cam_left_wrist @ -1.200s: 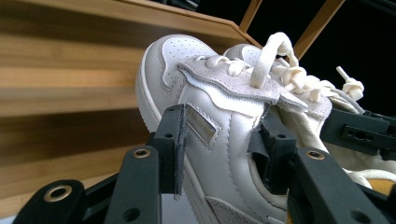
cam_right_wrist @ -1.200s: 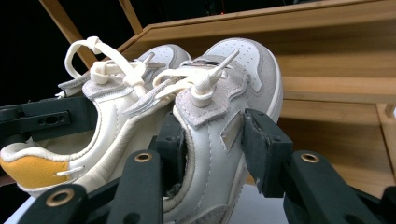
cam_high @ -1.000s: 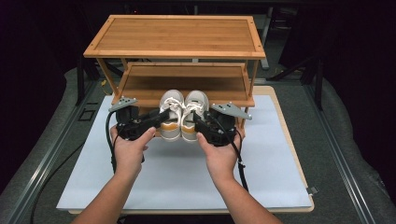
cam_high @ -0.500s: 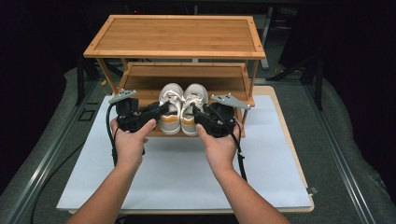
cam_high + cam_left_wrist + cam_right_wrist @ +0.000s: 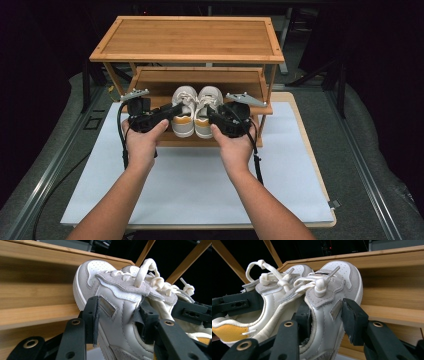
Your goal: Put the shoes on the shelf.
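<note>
A pair of white and grey sneakers with yellow heels is held side by side at the front of the lower shelf (image 5: 160,79) of a bamboo rack (image 5: 190,40), toes pointing in. My left gripper (image 5: 172,111) is shut on the left shoe (image 5: 182,107). In the left gripper view the gripper (image 5: 118,320) has one pad on the outer side of the left shoe (image 5: 117,302) and the other inside its opening. My right gripper (image 5: 214,116) is shut the same way on the right shoe (image 5: 206,106). The right gripper view shows that gripper (image 5: 325,320) on the right shoe (image 5: 325,302).
The rack stands at the far edge of a white mat (image 5: 200,185) on a wooden board. Its top shelf overhangs the lower one, and slanted bamboo legs (image 5: 272,82) frame the sides. A dark grey floor with metal rails (image 5: 60,160) surrounds the board.
Both hands have moved away from the person and slightly up, carrying the two shoes farther in toward the lower shelf. The grips look the same.
</note>
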`<state>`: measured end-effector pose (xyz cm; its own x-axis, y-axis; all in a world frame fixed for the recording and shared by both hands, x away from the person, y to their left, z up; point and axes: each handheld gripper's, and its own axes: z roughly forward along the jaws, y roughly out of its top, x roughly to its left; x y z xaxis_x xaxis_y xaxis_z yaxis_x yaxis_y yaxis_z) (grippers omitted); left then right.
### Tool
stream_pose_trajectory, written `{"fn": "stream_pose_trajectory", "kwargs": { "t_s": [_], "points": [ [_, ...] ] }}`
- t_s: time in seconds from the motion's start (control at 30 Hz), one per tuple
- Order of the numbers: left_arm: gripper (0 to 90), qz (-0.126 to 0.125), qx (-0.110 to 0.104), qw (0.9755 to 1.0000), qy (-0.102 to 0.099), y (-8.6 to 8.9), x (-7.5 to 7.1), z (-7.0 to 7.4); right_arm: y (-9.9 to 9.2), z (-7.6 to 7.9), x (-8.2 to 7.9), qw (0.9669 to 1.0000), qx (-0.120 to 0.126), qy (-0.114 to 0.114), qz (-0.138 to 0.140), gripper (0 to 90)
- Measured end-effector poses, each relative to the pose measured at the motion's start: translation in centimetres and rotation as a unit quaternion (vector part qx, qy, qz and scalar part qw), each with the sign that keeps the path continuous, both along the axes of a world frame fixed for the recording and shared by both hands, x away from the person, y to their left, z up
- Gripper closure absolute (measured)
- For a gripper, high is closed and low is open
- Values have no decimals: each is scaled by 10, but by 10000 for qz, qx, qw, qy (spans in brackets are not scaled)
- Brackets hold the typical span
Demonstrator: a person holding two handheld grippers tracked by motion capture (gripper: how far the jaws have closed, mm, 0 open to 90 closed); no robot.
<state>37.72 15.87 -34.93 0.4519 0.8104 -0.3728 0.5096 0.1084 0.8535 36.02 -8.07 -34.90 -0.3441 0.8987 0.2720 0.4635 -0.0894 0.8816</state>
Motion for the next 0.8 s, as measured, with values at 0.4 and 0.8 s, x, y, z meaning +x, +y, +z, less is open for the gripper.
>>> {"fn": "stream_pose_trajectory", "kwargs": {
  "t_s": [0.4,0.8],
  "points": [
    [587,16,41,9999,153,-2,28,2,-2,2,29,9998,-11,185,-7,603],
    [584,47,41,9995,299,-6,48,-1,-6,0,50,9992,92,383,-38,601]
  ]
}}
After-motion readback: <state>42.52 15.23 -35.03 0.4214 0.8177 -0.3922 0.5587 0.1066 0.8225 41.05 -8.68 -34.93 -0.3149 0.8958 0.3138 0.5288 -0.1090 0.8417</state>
